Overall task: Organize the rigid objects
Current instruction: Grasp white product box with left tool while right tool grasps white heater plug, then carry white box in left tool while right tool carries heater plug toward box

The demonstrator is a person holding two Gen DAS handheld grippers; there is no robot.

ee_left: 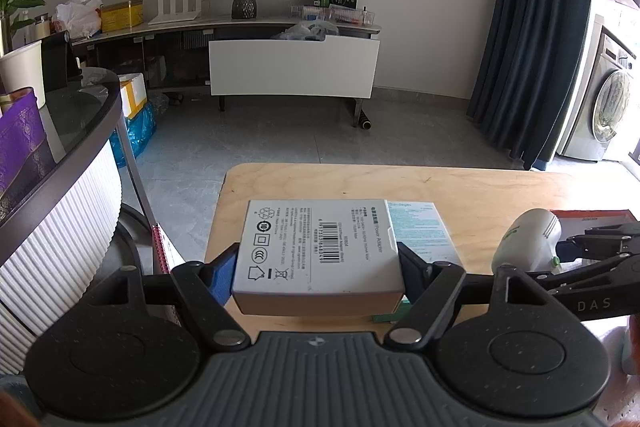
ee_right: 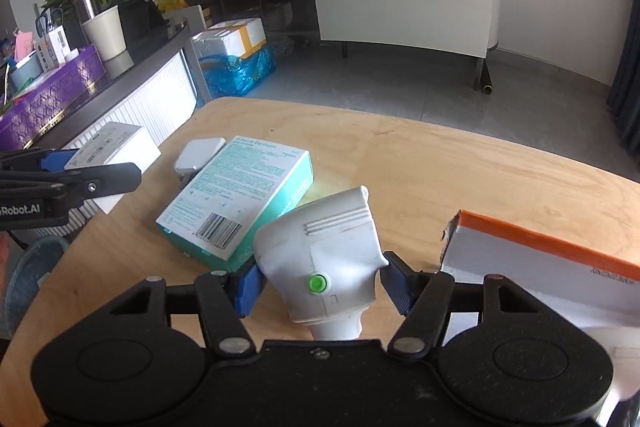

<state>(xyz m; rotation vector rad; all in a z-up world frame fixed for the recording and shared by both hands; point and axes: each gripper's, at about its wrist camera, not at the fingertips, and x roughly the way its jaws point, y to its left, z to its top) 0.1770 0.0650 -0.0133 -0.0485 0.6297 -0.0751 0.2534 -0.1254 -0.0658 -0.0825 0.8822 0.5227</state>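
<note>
My left gripper (ee_left: 318, 267) is shut on a white power adapter box (ee_left: 316, 247), held just above the wooden table (ee_left: 280, 183); its blue pads press both long sides. From the right wrist view, that box (ee_right: 116, 143) hangs at the table's left edge. A white handheld device with a green button (ee_right: 320, 251) stands between the pads of my right gripper (ee_right: 322, 285), which touch both its sides. A teal bandage box (ee_right: 240, 195) lies flat behind it, with a small white adapter (ee_right: 198, 155) beyond.
An orange-and-white box (ee_right: 540, 263) lies at the right, close to my right fingers. A purple box (ee_right: 52, 99) and a white pot (ee_right: 106, 33) sit on the dark counter at left. Blue bags (ee_right: 236, 71) and a low white cabinet (ee_right: 404, 19) stand across the floor.
</note>
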